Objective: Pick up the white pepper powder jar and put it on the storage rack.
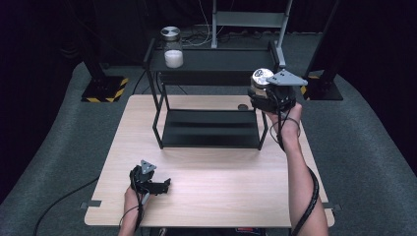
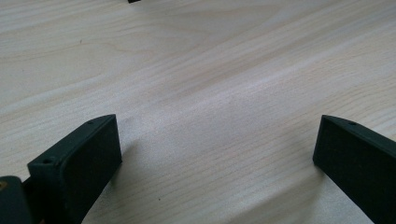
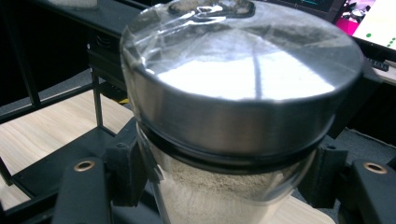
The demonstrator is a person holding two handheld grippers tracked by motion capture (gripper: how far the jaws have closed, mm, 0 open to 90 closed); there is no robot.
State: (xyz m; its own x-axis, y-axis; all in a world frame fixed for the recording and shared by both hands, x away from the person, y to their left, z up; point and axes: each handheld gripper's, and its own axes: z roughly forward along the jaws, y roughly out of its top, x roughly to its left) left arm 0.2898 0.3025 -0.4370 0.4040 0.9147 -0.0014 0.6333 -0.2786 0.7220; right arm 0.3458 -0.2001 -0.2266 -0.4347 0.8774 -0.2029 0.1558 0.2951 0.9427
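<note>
The right claw (image 1: 265, 93) is clenched on a jar with a steel lid (image 1: 262, 78), held in the air at the right end of the black shelf rack (image 1: 211, 125), about level with its top shelf. In the high view a second jar (image 1: 173, 47), part full of white powder, already stands at the left end of that top shelf, so the work looks roughly half done: one jar is placed, and this one has yet to be set down and let go. The left claw (image 1: 156, 186) rests low on the desk (image 1: 211, 196) near the person's edge, well apart from the rack.

In the left gripper view the left claw (image 2: 217, 149) is released, its jaws spread wide over bare wood with nothing between them.

In the right gripper view the jar with a steel lid (image 3: 233, 121) sits upright between the jaws of the right claw (image 3: 224, 182), which press on the glass just under the lid; pale grainy contents show through. The black shelf rack (image 3: 65, 154) lies below and behind, not touching the jar.
</note>
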